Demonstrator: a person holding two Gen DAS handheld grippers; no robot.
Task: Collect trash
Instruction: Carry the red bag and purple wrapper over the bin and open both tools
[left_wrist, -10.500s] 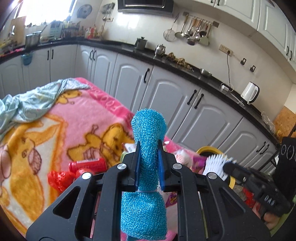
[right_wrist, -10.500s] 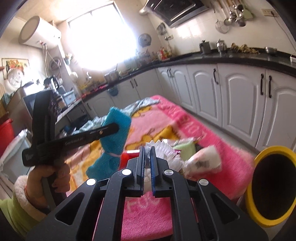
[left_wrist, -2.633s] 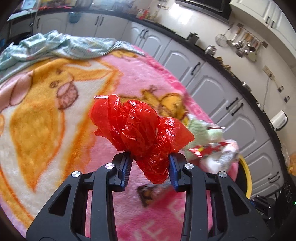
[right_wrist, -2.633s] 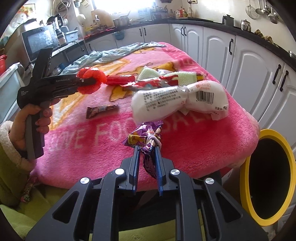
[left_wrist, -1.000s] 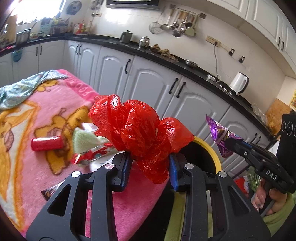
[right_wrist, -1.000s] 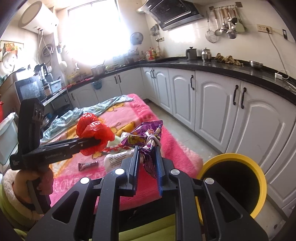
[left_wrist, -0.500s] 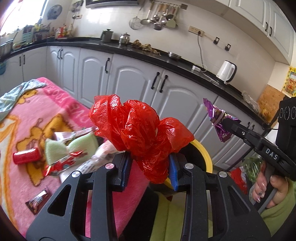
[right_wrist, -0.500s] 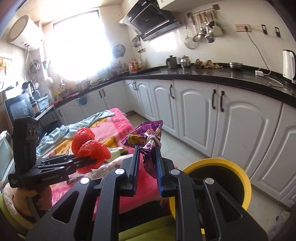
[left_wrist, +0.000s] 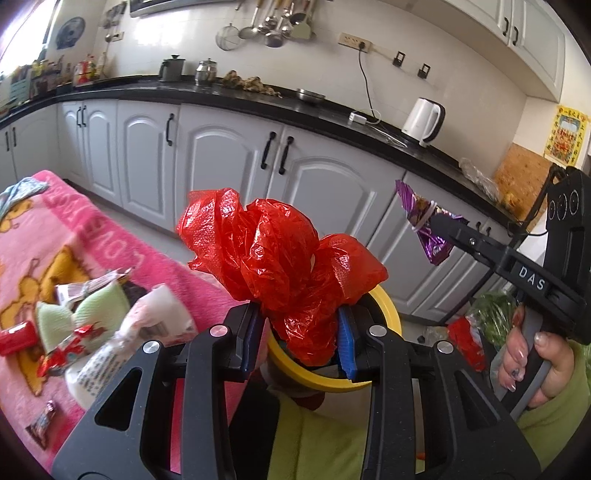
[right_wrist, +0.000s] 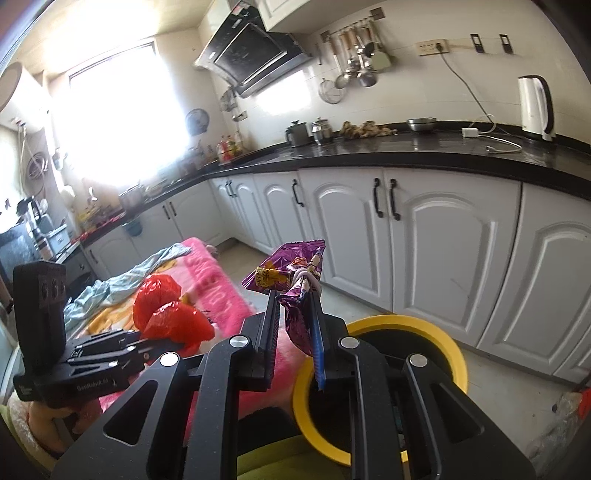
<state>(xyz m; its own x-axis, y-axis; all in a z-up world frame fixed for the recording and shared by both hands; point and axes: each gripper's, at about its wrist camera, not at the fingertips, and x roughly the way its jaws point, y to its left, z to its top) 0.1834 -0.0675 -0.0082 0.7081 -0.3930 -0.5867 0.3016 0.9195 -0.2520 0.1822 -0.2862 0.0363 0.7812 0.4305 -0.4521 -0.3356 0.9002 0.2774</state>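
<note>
The left gripper (left_wrist: 297, 334) is clamped on a crumpled red bag (left_wrist: 280, 258), which bulges up and out from between its blue pads (left_wrist: 345, 341). Seen from the left wrist, the bag hangs right in front of the yellow bin (left_wrist: 384, 306), covering most of the bin's mouth; only the rim's right and lower arc shows around it. From the right wrist the same bag (right_wrist: 166, 314) sits left of the bin (right_wrist: 436, 332), over the edge of the pink blanket (right_wrist: 218, 291).

The right gripper (right_wrist: 293, 325) is closed on a purple wrapper (right_wrist: 295, 280), pinched between its jaws with the printed top fanning out above them. In that view the wrapper is held just left of the bin's rim, with the bin's dark opening lower right of the gripper. In the left wrist view the wrapper (left_wrist: 424, 229) sticks out from the tip of the right gripper (left_wrist: 443, 230), up and right of the bin, and a hand (left_wrist: 532, 358) in a green sleeve grips the handle.

Left of the bin, on the blanket (left_wrist: 110, 240), lie more pieces: a white packet (left_wrist: 122, 343), a green sponge (left_wrist: 88, 306), a red can (left_wrist: 16, 338) and a small dark wrapper (left_wrist: 42, 419) near the blanket's lower edge.

Behind the bin runs a row of white cabinets (left_wrist: 221, 162) under a black counter (left_wrist: 258, 103), with a white kettle (left_wrist: 423, 120) on the counter.
</note>
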